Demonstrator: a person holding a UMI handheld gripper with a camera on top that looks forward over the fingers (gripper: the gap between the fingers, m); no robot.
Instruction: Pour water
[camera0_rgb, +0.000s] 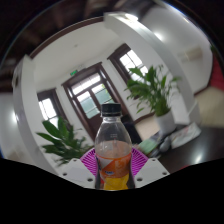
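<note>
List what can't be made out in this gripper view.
- Bottle: its base is cut off below, between the pink pads.
- Cup or other vessel to pour into: none in view.
- Bottle's label: too small to read.
- Plants: their pots are partly hidden by the bottle and gripper.

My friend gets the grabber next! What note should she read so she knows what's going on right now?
Gripper: shut on the bottle, a pink pad pressing on each side.
Bottle: upright, black cap on, orange label, clear liquid inside.
Around: two leafy plants and windows beyond the bottle. No cup or glass to pour into shows in this view.
Done: bottle grasped.
Left: take off the cap, find the container, tip and pour, set the bottle down.
</note>
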